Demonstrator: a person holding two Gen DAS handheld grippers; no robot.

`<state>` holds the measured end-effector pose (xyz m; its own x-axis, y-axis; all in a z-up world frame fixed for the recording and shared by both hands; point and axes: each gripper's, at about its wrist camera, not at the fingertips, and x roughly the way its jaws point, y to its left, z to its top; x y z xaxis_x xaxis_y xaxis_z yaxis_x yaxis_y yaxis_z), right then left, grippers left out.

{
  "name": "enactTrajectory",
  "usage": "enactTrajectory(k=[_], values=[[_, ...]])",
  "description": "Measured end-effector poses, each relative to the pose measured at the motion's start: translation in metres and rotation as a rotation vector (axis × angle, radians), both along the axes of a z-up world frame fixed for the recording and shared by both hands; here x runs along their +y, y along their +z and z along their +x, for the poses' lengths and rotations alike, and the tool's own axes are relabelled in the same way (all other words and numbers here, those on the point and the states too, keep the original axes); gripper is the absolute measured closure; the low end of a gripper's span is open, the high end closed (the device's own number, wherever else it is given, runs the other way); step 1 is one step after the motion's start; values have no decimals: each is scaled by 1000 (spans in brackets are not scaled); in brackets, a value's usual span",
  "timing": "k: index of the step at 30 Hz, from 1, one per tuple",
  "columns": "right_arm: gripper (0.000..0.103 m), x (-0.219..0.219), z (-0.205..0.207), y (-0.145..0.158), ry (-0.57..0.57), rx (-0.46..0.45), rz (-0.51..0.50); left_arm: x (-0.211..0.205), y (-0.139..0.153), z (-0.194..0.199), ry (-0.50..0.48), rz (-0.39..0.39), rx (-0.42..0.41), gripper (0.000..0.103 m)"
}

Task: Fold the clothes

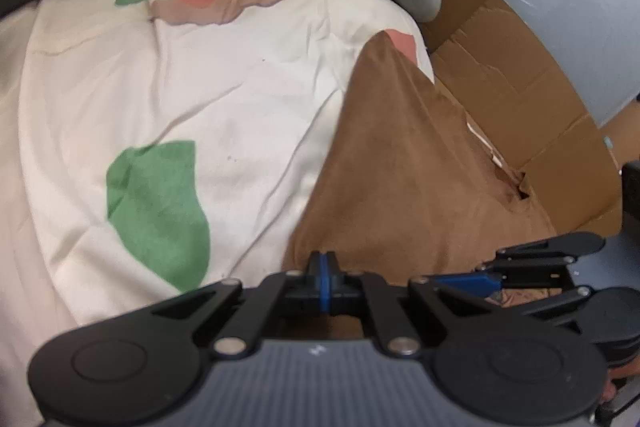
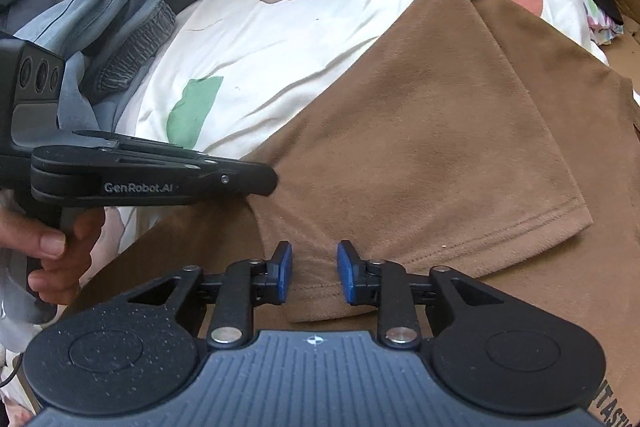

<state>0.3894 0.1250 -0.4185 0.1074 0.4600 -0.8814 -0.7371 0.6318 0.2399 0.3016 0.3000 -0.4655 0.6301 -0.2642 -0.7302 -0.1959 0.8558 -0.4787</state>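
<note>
Brown shirt hem between parted right fingers

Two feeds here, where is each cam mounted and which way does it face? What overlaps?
Left wrist: sits on the left tool, looking forward and down along its shut blue pads at the brown shirt on a cream patterned sheet; the right tool shows at lower right.
Right wrist: sits on the right tool, pads apart over the brown shirt; the left tool and the hand holding it show at left.
Shared: the shirt, the sheet, the cardboard.
</note>
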Motion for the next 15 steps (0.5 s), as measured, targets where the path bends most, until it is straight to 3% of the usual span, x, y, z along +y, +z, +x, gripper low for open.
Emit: enactTrajectory(k=[6,9,12,15], values=[[71,9,-3,-2,9,-41,-42,-3,3,2,-21,70,-12,100],[70,-1,-5,8,-76,-28,-30,-2,14,-7,29,112,-14,100],[69,-14,-13,19,-98,-82,-24,1,24,-22,91,71,-63,96],[69,-27,-16,24,-132,-150,-10,-2,31,-31,92,51,-132,96]])
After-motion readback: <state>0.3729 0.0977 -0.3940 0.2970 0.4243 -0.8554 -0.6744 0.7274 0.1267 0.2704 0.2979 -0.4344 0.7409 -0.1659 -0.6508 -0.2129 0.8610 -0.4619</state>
